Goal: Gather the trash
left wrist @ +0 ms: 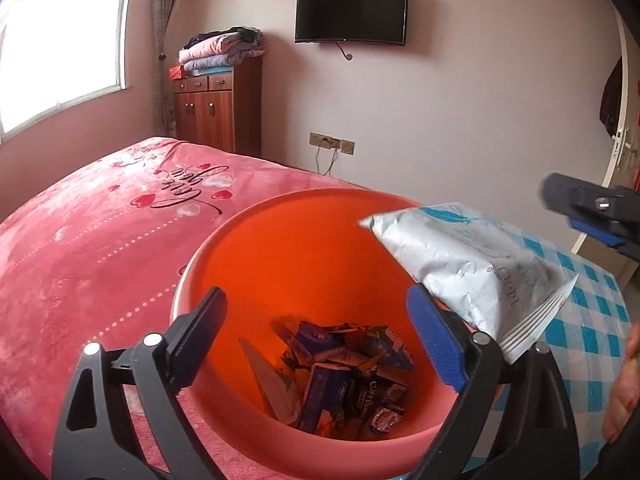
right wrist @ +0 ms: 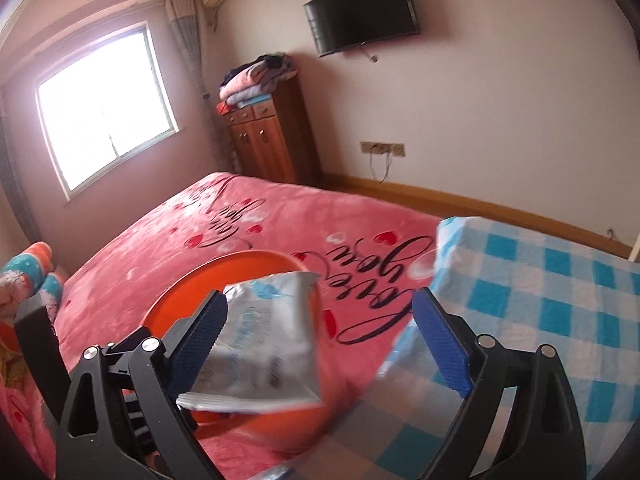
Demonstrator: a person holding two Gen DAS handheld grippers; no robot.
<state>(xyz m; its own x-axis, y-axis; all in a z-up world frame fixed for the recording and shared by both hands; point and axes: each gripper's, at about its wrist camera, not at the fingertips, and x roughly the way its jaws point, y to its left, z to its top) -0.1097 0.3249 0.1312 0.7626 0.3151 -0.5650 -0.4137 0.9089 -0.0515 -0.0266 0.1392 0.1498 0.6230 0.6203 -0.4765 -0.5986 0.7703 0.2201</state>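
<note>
Silver packet (left wrist: 460, 264) over the orange bin (left wrist: 256, 248), loose of both grippers.

Left gripper (left wrist: 320, 320) spread wide above the bin's mouth, nothing between its pads; packet lying against the outer side of its blue finger (left wrist: 436, 340) and tilted across the rim. Right gripper (right wrist: 316, 328) likewise wide open, packet (blurred here) just beside its left finger, not pinched. Wrappers and small boxes (left wrist: 344, 376) heaped in the bin's bottom. Bin resting on a pink bedspread (left wrist: 100, 240), beside a blue checked cloth (right wrist: 540, 280).
</note>
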